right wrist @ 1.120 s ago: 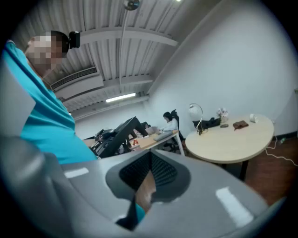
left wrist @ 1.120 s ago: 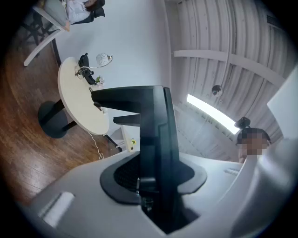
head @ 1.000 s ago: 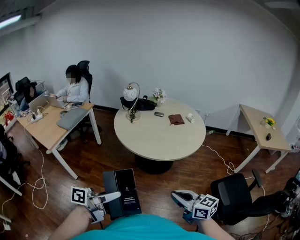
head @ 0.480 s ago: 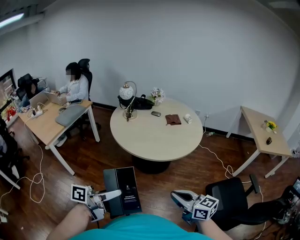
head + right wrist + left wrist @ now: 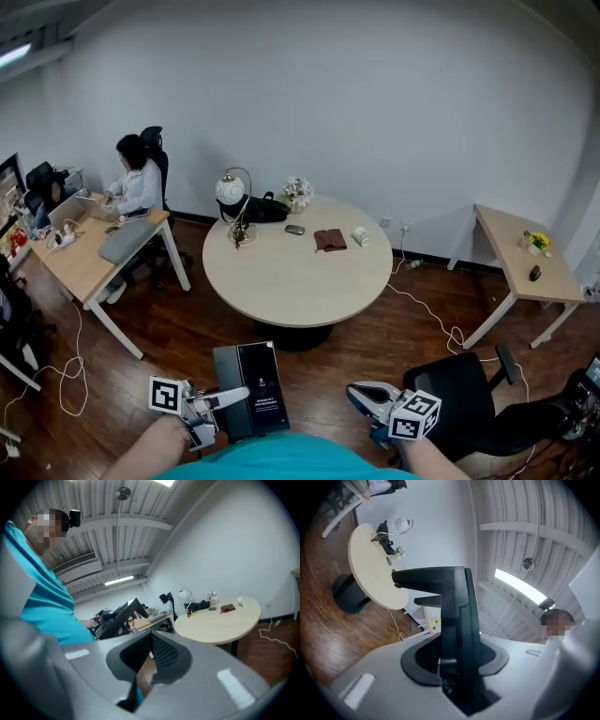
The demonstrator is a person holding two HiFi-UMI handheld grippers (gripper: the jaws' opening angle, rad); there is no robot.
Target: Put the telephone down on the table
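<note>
telephone in left gripper, off table

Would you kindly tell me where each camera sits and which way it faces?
Head view: on the person's head, facing down at the round table; left gripper and right gripper show.
Left gripper view: on it, along jaws clamping the telephone.
Right gripper view: on it, along shut empty jaws; teal shirt shows.
Shared: the round table.
</note>
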